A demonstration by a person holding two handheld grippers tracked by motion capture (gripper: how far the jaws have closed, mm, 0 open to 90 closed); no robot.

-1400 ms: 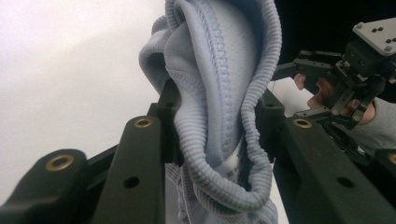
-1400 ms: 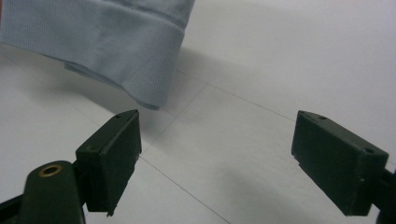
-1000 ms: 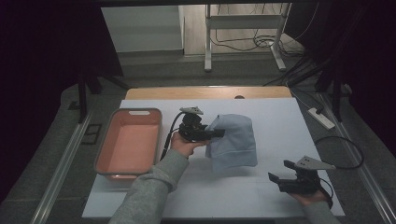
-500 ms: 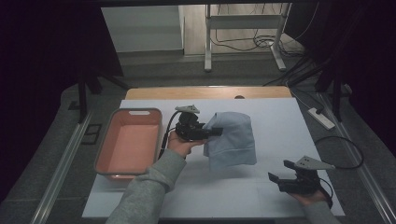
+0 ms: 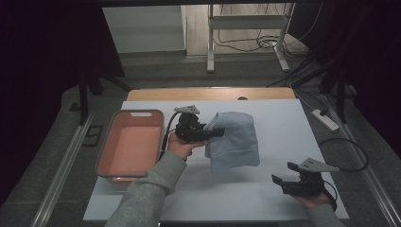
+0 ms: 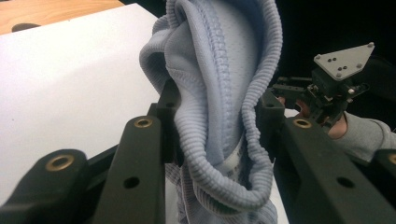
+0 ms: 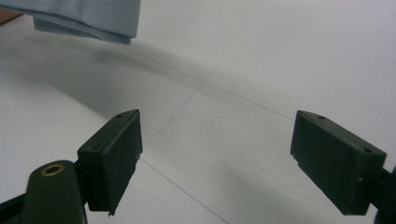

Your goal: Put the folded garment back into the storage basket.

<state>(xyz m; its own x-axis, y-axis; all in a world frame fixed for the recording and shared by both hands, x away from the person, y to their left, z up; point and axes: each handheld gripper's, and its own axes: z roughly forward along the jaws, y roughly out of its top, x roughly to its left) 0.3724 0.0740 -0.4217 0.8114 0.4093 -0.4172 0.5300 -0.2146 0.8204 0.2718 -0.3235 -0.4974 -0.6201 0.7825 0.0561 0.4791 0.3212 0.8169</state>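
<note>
Jaws of the left gripper (image 5: 215, 133) pinched tight on the ribbed edge of a light blue cloth (image 5: 235, 138), fabric bunched up between them. Cloth lifted off the white bench (image 5: 279, 118), hanging down near the middle, its soft shadow just under it. Left hand (image 5: 182, 144) wrapped round the black gripper body, grey sleeve (image 5: 149, 189) coming up from the near edge.

Jaws of the right gripper (image 5: 280, 180) spread wide apart, nothing between them, just bare white bench. Held low by the near right corner, well apart from the cloth. Grey three-cornered plate on top, black cable (image 5: 352, 156) looping out toward the right edge.

Pink tray (image 5: 104, 153) resting by the left edge, beside the left hand. Strip of brown wood (image 5: 213, 93) along the far edge.
</note>
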